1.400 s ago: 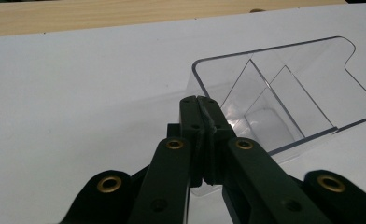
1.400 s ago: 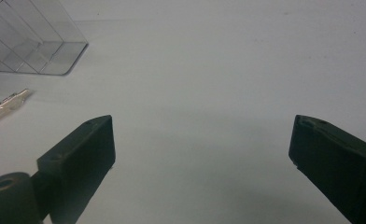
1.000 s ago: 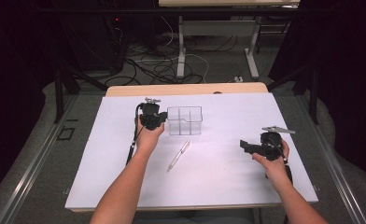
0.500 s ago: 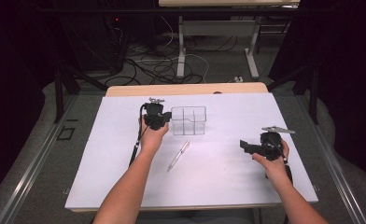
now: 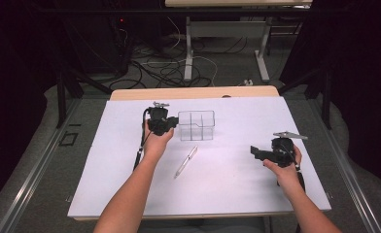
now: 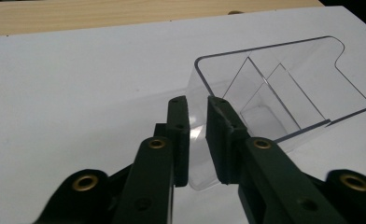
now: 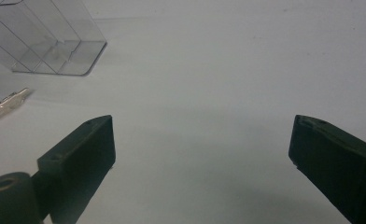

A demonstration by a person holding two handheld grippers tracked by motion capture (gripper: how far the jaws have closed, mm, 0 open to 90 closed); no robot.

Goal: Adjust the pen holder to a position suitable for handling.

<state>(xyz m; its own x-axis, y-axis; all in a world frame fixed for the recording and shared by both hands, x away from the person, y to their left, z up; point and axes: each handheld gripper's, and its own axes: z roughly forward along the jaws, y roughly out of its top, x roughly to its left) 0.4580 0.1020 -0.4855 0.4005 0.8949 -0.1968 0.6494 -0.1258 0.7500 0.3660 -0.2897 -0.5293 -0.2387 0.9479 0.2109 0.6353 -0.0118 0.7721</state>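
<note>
Loosened hold on the organizer wall

High view: our left tongs point(image 5: 171, 124) met the clear organizer point(image 5: 197, 125) mid-desk, pen point(image 5: 185, 161) nearby. Left gripper view: narrow tongs, just opening, straddled its wall point(image 6: 197, 133) — it could slip. Right gripper view: right tongs point(image 7: 202, 149) wide, empty.

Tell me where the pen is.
In the high view, the pen lies on the white table, just in front of the clear divided box.

Lab/test rig: floor cables point(image 5: 164, 68), white-covered table point(image 5: 237, 179), dark surrounds.
</note>
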